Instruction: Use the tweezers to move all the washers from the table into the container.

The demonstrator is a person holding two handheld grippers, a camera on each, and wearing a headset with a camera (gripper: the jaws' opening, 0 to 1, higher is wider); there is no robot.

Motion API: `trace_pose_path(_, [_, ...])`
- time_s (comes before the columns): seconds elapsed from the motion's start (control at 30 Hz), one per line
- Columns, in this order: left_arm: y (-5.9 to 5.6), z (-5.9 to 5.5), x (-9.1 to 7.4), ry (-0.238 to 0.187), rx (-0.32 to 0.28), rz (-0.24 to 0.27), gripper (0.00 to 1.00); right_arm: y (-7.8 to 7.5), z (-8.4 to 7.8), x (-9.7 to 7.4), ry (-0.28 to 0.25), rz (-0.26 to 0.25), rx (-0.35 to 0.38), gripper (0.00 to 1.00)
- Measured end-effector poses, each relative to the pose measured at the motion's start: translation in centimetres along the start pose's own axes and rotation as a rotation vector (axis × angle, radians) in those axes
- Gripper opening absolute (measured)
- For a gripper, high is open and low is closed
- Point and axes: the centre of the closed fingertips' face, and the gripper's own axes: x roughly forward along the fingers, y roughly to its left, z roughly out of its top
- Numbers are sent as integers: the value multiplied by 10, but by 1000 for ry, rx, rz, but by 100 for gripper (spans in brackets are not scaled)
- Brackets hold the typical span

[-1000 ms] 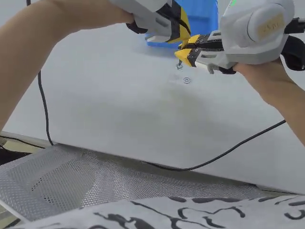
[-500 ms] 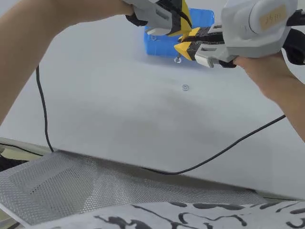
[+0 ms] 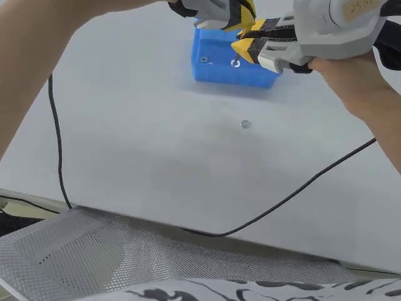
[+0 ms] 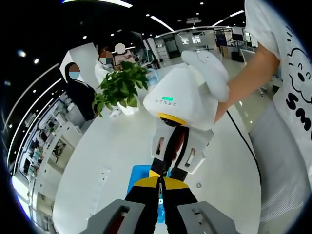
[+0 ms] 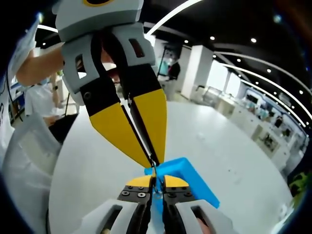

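The blue container point(image 3: 220, 69) stands on the far side of the white table point(image 3: 156, 150). My left gripper point(image 3: 245, 24) and right gripper point(image 3: 243, 47) meet above it, both shut on the thin tweezers point(image 5: 140, 132). The tweezers' tip holds a washer point(image 3: 235, 63) just over the container's inside. A second washer point(image 3: 203, 60) lies in the container, and another washer point(image 3: 245, 125) lies on the table nearer me. In the right gripper view my own jaws point(image 5: 153, 183) pinch the tweezers below the left gripper's yellow jaws point(image 5: 153, 161), with the container point(image 5: 187, 180) beyond.
A black cable point(image 3: 294, 193) crosses the table's near right part and another cable point(image 3: 55, 138) runs along its left side. A grey mesh surface point(image 3: 94, 257) lies below the table's front edge. In the left gripper view people stand by a potted plant point(image 4: 119, 87).
Both grippers, with the tweezers and the washer at the tip, have moved away from me, from above the bare table to above the blue container. The washer on the table stayed.
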Motion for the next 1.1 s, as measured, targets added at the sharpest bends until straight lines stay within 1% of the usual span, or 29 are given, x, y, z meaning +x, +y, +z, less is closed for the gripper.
trace_pose_path(0.07, [3, -3, 2, 2, 3, 2, 0, -1, 0, 1, -1, -4, 0, 3])
trace_pose_path(0.13, [9, -6, 6, 5, 8, 3, 0, -5, 0, 3, 0, -6, 0, 3])
trace_pose_path(0.2, [11, -8, 9, 8, 12, 3, 0, -8, -2, 6, 2, -9, 2, 3])
trace_pose_path(0.27, [9, -9, 6, 11, 14, 3, 0, -12, -4, 9, 4, -11, 3, 3])
trace_pose_path(0.47, [14, -20, 18, 19, -1, 6, 0, -15, -8, 14, 9, -7, 11, 3])
trace_pose_path(0.5, [15, -19, 18, 21, -3, 6, 0, -15, -10, 17, 13, -7, 10, 3])
trace_pose_path(0.6, [16, -21, 22, 27, -9, 3, 0, -18, -15, 22, 19, -3, 17, 3])
trace_pose_path(0.63, [16, -23, 19, 37, -31, 23, 0, -19, -16, 24, 21, -2, 24, 3])
trace_pose_path(0.67, [15, -24, 20, 36, -29, 21, 0, -19, -18, 26, 23, -1, 23, 3])
trace_pose_path(0.7, [15, -26, 17, 47, -49, 42, 0, -20, -20, 27, 27, -3, 25, 3])
trace_pose_path(0.73, [12, -27, 17, 47, -57, 39, 0, -20, -21, 27, 32, 0, 31, 3])
trace_pose_path(0.8, [11, -32, 22, 47, -67, 37, 0, -20, -26, 31, 40, 4, 35, 3])
trace_pose_path(0.9, [13, -37, 28, 52, -79, 34, 0, -21, -31, 36, 49, 12, 39, 3])
trace_pose_path(0.93, [14, -39, 30, 53, -84, 34, 0, -27, -37, 39, 50, 11, 43, 3])
trace_pose_path(0.97, [13, -40, 27, 61, -103, 51, 0, -29, -39, 40, 51, 10, 47, 3])
trace_pose_path(1.0, [12, -40, 29, 62, -102, 47, 0, -29, -40, 41, 53, 12, 49, 3])
trace_pose_path(1.1, [13, -42, 36, 69, -98, 46, 0, -29, -44, 44, 60, 9, 56, 3])
